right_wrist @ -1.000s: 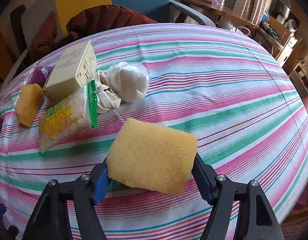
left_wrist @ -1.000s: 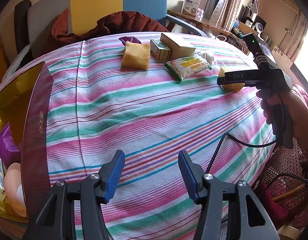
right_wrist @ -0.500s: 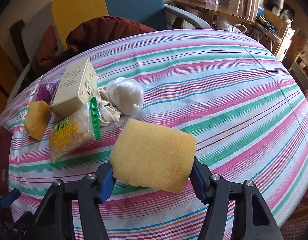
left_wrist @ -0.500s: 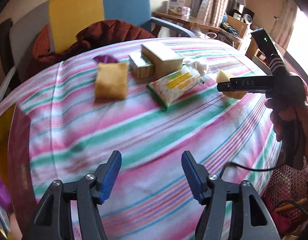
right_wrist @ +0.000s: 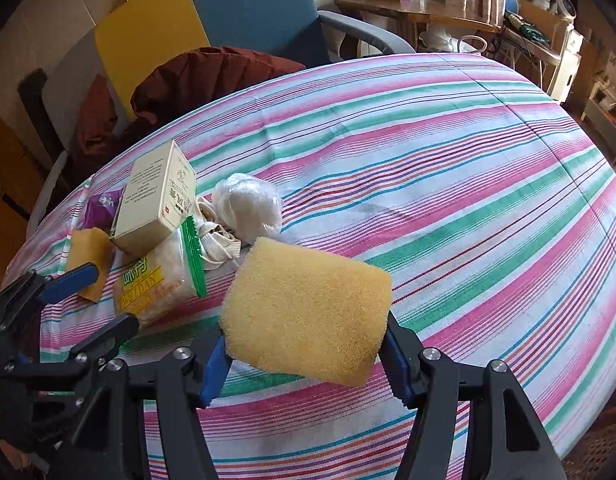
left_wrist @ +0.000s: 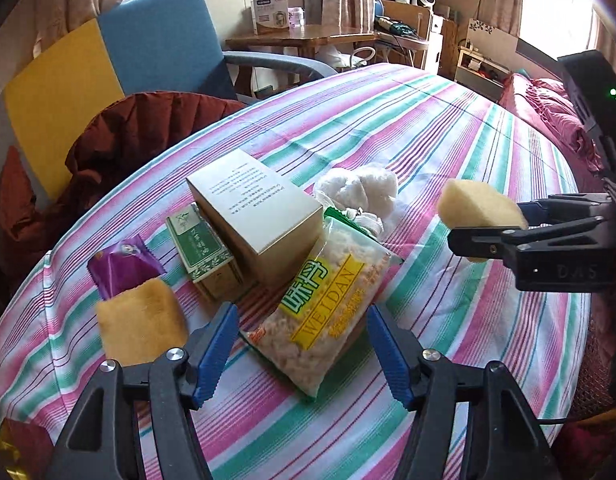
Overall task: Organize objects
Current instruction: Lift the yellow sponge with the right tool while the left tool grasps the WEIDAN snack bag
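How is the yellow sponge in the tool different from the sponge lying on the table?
The held sponge hangs in the air, squeezed between the right tool's blue pads; the table sponge lies flat on the striped tablecloth, touched by no tool. The held sponge looks pale yellow; the table sponge looks darker, more orange. Both are soft, blocky sponges.

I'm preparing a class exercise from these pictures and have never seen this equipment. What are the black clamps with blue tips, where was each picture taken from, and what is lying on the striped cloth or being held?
They are hand-held grippers, one per hand, each with a camera looking along its fingers. The left view shows the left gripper, its jaws just opened wide, empty, over a snack bag. On the striped tablecloth also lie a beige box, a green box, a purple wrapper, a white plastic bundle and an orange sponge. The right view shows the right gripper clamping a yellow sponge.
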Demonstrator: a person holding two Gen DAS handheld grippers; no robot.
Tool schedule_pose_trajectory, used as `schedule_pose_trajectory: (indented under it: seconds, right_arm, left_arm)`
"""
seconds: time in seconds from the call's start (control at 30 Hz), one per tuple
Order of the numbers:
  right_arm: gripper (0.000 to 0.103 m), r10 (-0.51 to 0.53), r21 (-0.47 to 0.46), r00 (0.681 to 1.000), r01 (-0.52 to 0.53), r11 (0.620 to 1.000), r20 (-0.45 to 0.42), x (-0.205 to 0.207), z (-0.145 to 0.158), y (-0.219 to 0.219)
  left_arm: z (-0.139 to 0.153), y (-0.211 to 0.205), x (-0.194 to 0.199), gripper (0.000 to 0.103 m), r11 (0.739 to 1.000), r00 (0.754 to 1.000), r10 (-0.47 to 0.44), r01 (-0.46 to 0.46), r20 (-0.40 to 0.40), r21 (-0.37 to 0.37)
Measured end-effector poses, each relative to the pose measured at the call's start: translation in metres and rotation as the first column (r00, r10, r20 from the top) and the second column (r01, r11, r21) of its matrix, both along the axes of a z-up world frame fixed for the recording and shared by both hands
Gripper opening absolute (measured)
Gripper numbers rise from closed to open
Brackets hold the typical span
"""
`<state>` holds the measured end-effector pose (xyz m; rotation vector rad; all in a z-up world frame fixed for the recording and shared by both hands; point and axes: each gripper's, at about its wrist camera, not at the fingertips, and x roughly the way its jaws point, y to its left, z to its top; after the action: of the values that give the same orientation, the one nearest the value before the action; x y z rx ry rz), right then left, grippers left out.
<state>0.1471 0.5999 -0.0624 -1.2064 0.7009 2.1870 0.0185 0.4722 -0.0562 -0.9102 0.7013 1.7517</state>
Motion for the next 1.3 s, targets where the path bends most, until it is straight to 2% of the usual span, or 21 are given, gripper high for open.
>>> schedule_pose_trajectory:
  seconds: [0.1,0.2,0.3,0.33,0.5,0.57,0.8,1.03,1.3]
  right_arm:
    - [0.065,-0.011,-0.014,1.0,0.011,1.0,-0.004,0.001,-0.002,0.004]
    - [0.065,-0.015,-0.024,1.0,0.015,1.0,-0.01,0.001,-0.002,0.006]
    - [0.065,-0.011,-0.028,1.0,0.011,1.0,-0.014,0.0,-0.003,0.005]
    - [0.065,-0.01,-0.03,1.0,0.01,1.0,-0.015,-0.001,-0.003,0.005]
    - [0.065,-0.009,-0.043,1.0,0.008,0.999,-0.022,0.001,-0.004,0.002]
    - [0.065,-0.006,-0.04,1.0,0.005,0.999,-0.027,0.001,-0.003,0.001]
    - [0.065,0.024,-0.029,0.998,-0.025,0.999,-0.058,-0.002,0.001,-0.012]
    - [0.065,0.108,-0.019,0.989,-0.11,0.994,-0.098,-0.01,0.004,-0.037]
    - [0.065,0.248,-0.047,0.958,-0.257,0.965,-0.14,-0.025,0.0,-0.075]
  left_arm:
    - [-0.012,0.007,0.0,0.067,1.0,1.0,-0.016,0.016,0.011,-0.019]
    - [-0.018,0.006,0.0,0.067,1.0,0.998,-0.006,0.006,0.055,0.01]
    - [-0.023,0.001,0.001,0.058,0.998,0.992,0.016,-0.022,0.121,0.054]
    - [-0.025,-0.001,0.003,0.055,0.998,0.992,0.021,-0.028,0.123,0.061]
    - [-0.029,-0.024,0.023,0.047,0.994,0.998,0.053,-0.056,0.033,0.095]
    - [-0.028,-0.034,0.023,0.043,0.991,0.997,0.075,-0.079,0.036,0.105]
    - [-0.028,-0.072,0.027,0.043,0.975,0.984,0.155,-0.167,0.094,0.149]
    - [-0.026,-0.111,0.035,0.043,0.953,0.969,0.222,-0.239,0.106,0.187]
    - [-0.021,-0.161,0.053,0.042,0.934,0.953,0.268,-0.292,0.139,0.205]
